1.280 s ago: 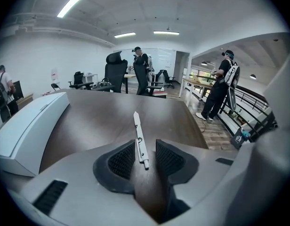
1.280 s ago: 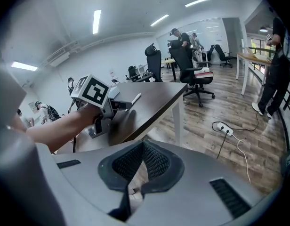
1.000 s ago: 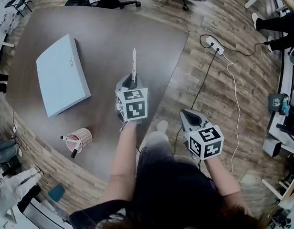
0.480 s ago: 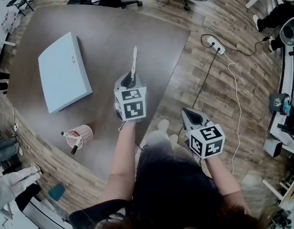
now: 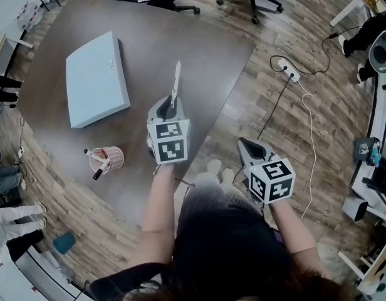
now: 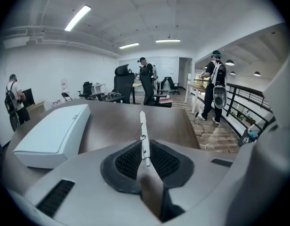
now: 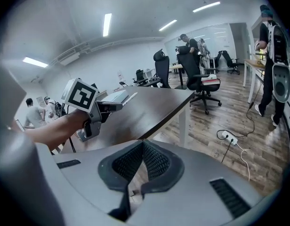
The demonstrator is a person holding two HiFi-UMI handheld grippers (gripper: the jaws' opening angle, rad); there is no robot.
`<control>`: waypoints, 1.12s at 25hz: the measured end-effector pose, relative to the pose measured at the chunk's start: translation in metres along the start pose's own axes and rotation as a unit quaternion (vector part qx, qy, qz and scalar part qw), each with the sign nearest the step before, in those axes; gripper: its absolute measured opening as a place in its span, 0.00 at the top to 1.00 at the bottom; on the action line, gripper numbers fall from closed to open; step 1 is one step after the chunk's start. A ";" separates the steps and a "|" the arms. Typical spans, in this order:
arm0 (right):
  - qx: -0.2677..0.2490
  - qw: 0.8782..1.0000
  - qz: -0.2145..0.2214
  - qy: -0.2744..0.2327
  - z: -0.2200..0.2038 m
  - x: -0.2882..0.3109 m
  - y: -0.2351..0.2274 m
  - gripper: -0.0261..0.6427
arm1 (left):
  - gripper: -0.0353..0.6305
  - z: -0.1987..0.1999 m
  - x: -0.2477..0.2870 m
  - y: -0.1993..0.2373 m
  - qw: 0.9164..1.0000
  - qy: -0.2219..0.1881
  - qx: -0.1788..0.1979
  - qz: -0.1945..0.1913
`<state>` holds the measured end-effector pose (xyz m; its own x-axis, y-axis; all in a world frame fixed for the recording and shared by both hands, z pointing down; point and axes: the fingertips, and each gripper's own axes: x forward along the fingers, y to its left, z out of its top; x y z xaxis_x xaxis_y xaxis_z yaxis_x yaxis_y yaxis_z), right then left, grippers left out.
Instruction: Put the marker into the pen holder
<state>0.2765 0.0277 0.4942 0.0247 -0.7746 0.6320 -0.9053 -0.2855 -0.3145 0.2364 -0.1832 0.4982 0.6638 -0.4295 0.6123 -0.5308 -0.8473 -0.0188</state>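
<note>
An open office with a wood-plank floor surrounds a dark brown table (image 5: 199, 36), seen from above. On it lie a pale flat case (image 5: 96, 79) toward ten o'clock and a pink mesh pen holder (image 5: 109, 158) near the front edge, with a couple of pens already standing in it.

The left gripper (image 5: 170, 107) hangs above the table, its jaws clamped on the lower end of a white marker (image 5: 175, 83). In the left gripper view the ribbed pads press on the barrel from both sides, and most of the marker juts out past the tips toward twelve o'clock. The right gripper (image 5: 247, 147) is off the table at about four o'clock from the left one, over the floor — its jaws are closed together with nothing between them.

So the pickup looks done: the marker is gripped and clear of the tabletop. What is left is the carry and the drop. The holder sits well apart from the marker, at roughly eight o'clock from the left gripper, and the marker has yet to be brought over its mouth, tipped upright and released.
</note>
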 end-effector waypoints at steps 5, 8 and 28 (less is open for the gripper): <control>-0.026 0.999 0.033 -0.001 -0.001 -0.004 0.018 0.93 | 0.84 -0.009 -0.041 0.011 1.000 -0.008 -0.017 0.021; -0.043 0.998 0.054 0.000 -0.003 -0.007 0.031 0.93 | 0.84 -0.014 -0.068 0.018 0.999 -0.014 -0.023 0.039; -0.173 0.954 0.242 0.028 -0.026 -0.001 0.166 0.93 | 0.84 -0.098 -0.265 0.059 0.980 -0.013 -0.100 0.174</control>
<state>0.1153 -0.0040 0.4593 -0.4458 -0.7343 0.5119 -0.8910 0.3092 -0.3325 -0.0224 -0.0885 0.4128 0.4369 -0.6915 0.5753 -0.8180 -0.5715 -0.0657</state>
